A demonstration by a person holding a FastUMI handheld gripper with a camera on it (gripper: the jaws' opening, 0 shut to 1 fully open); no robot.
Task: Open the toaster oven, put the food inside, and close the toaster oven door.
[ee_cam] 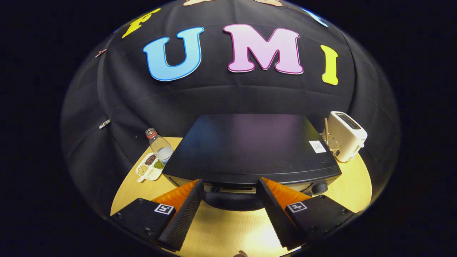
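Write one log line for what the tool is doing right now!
tool: open, fingers either side of oven handle | oven: door shut | table: bottle, snack tray, toaster

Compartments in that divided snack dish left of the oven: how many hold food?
4. The dish beside the bottle shows four filled sections: dark beans farthest, green beside the bottle, two pale ones nearer. The oven may hide more. The gripper is open.

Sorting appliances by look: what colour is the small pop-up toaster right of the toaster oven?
Cream-white, seen in the gripper view: the pop-up toaster.
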